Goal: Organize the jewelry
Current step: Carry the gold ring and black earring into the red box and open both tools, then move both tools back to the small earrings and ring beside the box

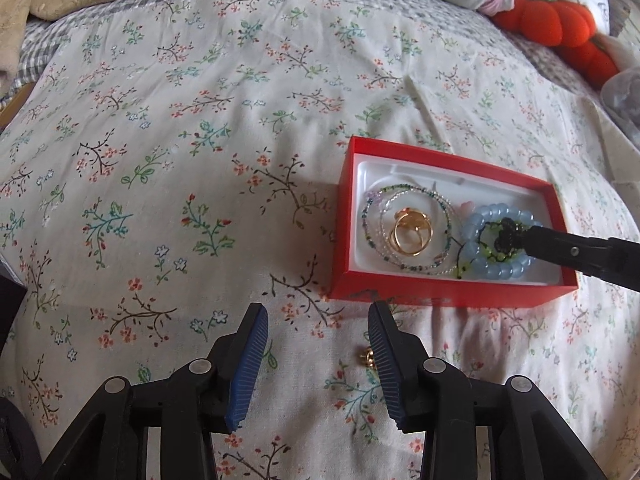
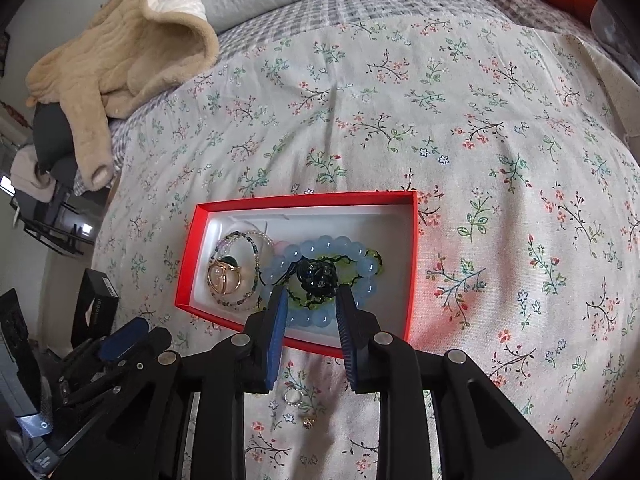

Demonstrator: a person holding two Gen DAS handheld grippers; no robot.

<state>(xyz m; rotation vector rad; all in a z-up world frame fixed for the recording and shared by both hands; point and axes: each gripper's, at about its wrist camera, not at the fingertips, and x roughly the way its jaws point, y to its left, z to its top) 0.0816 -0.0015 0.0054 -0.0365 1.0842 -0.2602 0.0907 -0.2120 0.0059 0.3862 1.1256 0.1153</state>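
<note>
A red box (image 1: 436, 292) with a white inner tray lies on the flowered bedspread (image 1: 200, 120), toward the right side of it in the left wrist view. Inside the box, at its left end, some gold rings (image 1: 412, 232) lie within thin beaded bracelets (image 1: 404, 200). At the right end lies a pale blue bead bracelet (image 1: 486, 268), and on it sits a black flower ornament (image 2: 316, 276) with a black and green cord around it. The right gripper (image 2: 310, 300) reaches over the near wall of the box; its jaws stand at a narrow gap, one on each side of the black ornament, and I cannot tell if the blue pads (image 2: 276, 332) touch it. The left gripper (image 1: 318, 320) hovers over the bedspread just before the near left corner of the box, with its jaws wide and nothing between them. A small gold piece (image 1: 367, 358) lies on the cloth beside its right finger, outside the box. In the right wrist view, a silver ring (image 2: 294, 396) and a small gold bead (image 2: 309, 422) lie on the bedspread near the box's front wall. A beige fleece blanket (image 2: 120, 48) and an orange plush toy (image 1: 560, 24) lie at the far edge of the bed.
</note>
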